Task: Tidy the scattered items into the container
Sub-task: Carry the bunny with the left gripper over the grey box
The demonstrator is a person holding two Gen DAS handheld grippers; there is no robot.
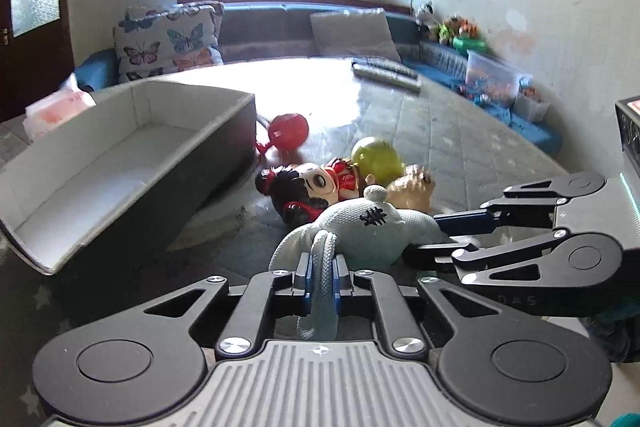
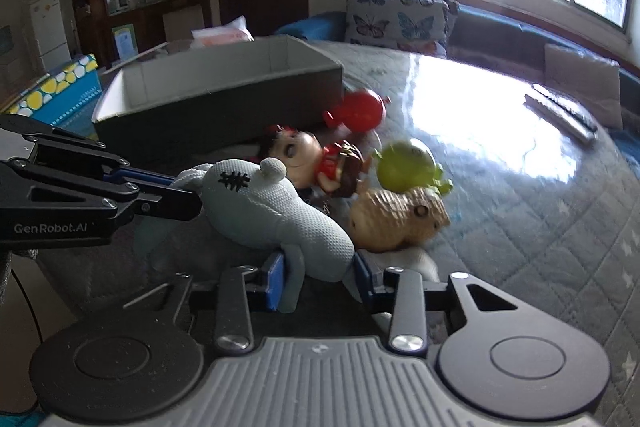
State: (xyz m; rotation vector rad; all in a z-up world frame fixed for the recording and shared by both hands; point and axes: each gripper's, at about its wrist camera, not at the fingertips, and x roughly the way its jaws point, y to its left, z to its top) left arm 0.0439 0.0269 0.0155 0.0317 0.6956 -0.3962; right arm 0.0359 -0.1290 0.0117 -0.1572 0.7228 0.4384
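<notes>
A pale mint knitted plush (image 1: 368, 231) (image 2: 272, 211) lies at the near end of a toy pile on the quilted mat. My left gripper (image 1: 322, 277) is shut on one of its limbs (image 1: 322, 267). My right gripper (image 2: 320, 277) is shut on its other end; it shows at the right of the left wrist view (image 1: 440, 235). Behind the plush lie a black-haired doll in red (image 1: 312, 187) (image 2: 316, 155), a green toy (image 1: 376, 157) (image 2: 408, 165), a tan toy (image 1: 412, 189) (image 2: 400, 219) and a red ball toy (image 1: 288, 131) (image 2: 360, 109). The open grey box (image 1: 132, 115) (image 2: 224, 103) stands left of the pile, nothing visible inside.
Butterfly cushions (image 1: 164, 43) and a plain cushion (image 1: 352, 31) line the bench under the window. A clear bin of toys (image 1: 496, 79) stands at the right wall. A pink-and-white bag (image 1: 56, 107) lies behind the box. A dark slatted item (image 1: 388, 71) lies on the mat.
</notes>
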